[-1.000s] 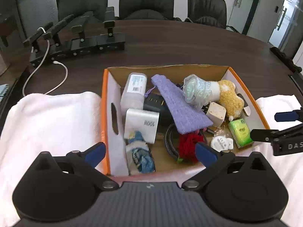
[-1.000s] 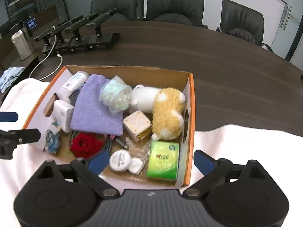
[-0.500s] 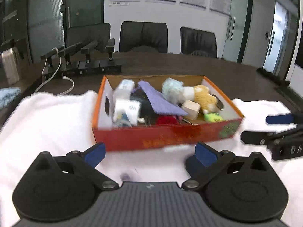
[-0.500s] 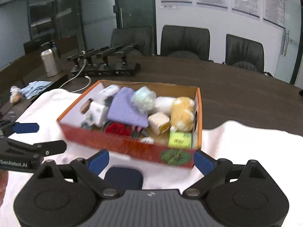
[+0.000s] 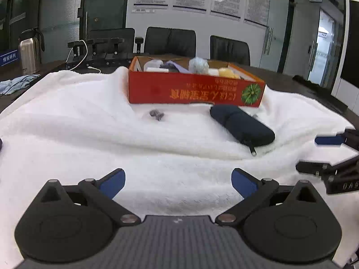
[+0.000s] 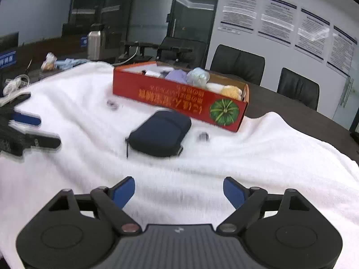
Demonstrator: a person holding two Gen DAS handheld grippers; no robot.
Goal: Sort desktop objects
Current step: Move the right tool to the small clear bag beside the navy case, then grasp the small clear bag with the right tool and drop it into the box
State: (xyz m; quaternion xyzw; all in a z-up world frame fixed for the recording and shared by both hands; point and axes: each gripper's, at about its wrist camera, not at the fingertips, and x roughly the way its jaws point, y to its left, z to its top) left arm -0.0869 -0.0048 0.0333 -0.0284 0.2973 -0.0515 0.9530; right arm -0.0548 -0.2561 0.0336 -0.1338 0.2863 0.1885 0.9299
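A: On the white towel (image 5: pixel 89 134), at twelve o'clock from both grippers, stands the red box (image 5: pixel 193 92), already filled with mixed items. The dark zip case (image 6: pixel 160 133) lies just in front of it, with a small grey object (image 5: pixel 157 114) at roughly eleven o'clock in the left wrist view.

B: Gripper status?

A: Left gripper (image 5: pixel 177 182): jaws spread, nothing between them. Right gripper (image 6: pixel 179 192): jaws have just been closing somewhat, yet remain apart and empty. Both sit low over the towel, clear of the case.

B: Current step?

A: Judged as approach to the loose items outside the box.

B: Next move?

A: Probably the right gripper advances toward the case at eleven o'clock, aligns its jaws across the narrow width, then clamps. The soft shell may slide on the towel.
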